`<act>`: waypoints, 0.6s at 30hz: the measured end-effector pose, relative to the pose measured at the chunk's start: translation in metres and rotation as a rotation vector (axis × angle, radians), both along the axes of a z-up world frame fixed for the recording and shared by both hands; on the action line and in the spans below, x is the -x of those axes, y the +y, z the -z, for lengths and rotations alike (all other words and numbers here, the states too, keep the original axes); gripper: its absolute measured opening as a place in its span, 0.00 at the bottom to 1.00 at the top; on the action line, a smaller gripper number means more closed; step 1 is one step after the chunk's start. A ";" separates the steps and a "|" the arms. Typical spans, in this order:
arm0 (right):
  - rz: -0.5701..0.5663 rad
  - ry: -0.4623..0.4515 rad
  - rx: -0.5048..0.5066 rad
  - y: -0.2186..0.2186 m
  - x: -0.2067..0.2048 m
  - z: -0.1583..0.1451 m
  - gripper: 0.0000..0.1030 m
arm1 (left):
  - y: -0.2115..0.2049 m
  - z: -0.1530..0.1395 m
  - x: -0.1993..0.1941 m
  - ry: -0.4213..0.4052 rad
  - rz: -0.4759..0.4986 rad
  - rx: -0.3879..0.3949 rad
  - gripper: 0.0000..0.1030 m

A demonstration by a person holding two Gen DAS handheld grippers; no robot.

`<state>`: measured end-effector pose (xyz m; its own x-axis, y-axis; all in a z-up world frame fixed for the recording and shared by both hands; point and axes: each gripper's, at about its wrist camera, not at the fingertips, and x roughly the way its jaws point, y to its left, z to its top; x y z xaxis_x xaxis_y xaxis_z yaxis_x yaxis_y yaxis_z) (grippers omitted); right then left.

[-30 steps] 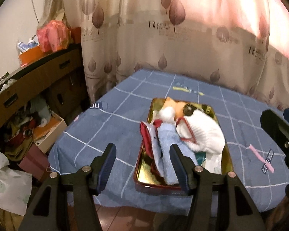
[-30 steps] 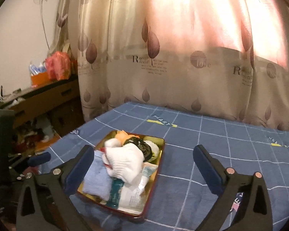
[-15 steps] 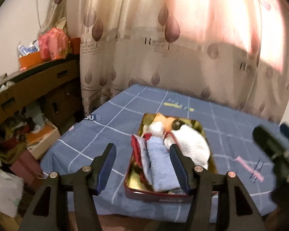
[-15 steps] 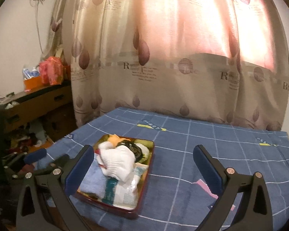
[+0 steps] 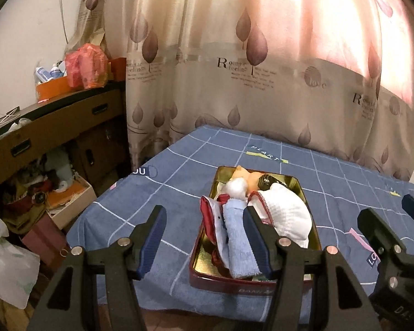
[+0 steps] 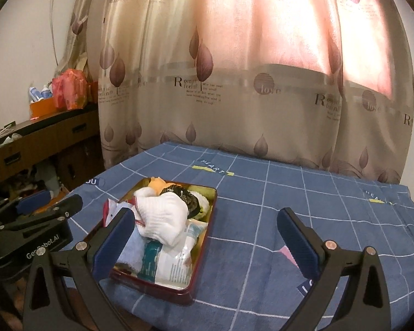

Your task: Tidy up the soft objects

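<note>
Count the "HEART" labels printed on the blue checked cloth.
2 readable: one "HEART" label just beyond the tin, another near the cloth's far right edge. Partial prints elsewhere cannot be read.

Both grippers, the left gripper (image 5: 204, 237) and right gripper (image 6: 207, 241), now sit farther back from the tin (image 6: 204, 248).

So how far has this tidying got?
Barely begun. Nothing looks sorted: the white knitted sock and folded blue towel lie heaped in the red metal tin. The left claw and right claw hover open, empty. All the sorting remains.
</note>
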<state>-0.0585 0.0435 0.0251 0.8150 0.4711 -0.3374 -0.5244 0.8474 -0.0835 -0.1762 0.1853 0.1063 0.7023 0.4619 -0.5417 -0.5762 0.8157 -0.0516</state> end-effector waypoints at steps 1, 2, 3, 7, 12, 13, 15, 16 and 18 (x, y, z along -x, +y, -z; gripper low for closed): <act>-0.002 0.001 0.002 0.000 0.000 0.001 0.99 | 0.000 0.001 -0.001 0.003 0.002 -0.002 0.57; -0.005 0.002 0.005 0.001 0.000 0.001 0.99 | 0.001 0.001 -0.002 0.006 0.005 -0.002 0.57; -0.009 0.003 0.010 0.002 0.000 0.001 0.99 | 0.000 0.002 -0.003 0.013 0.013 0.000 0.57; -0.008 0.000 0.008 0.001 0.000 0.001 0.99 | -0.006 0.003 -0.006 0.046 0.022 -0.035 0.57; -0.006 0.014 0.007 0.001 -0.001 0.002 0.99 | -0.006 0.004 -0.007 0.052 0.023 -0.032 0.57; -0.006 0.019 0.011 0.001 -0.001 0.002 0.99 | -0.005 0.003 -0.006 0.053 0.019 -0.030 0.57; -0.008 0.023 0.013 0.002 -0.001 0.003 0.99 | -0.002 0.003 -0.006 0.051 0.020 -0.014 0.57; -0.011 0.022 0.013 0.002 0.000 0.002 0.99 | -0.001 0.003 -0.006 0.049 0.022 -0.004 0.57; -0.011 0.017 0.013 0.003 0.001 0.002 0.99 | 0.001 0.003 -0.007 0.057 0.023 0.011 0.57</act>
<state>-0.0595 0.0461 0.0232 0.8038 0.4755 -0.3576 -0.5352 0.8404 -0.0854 -0.1696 0.1862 0.1029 0.6808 0.4399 -0.5857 -0.5596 0.8283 -0.0284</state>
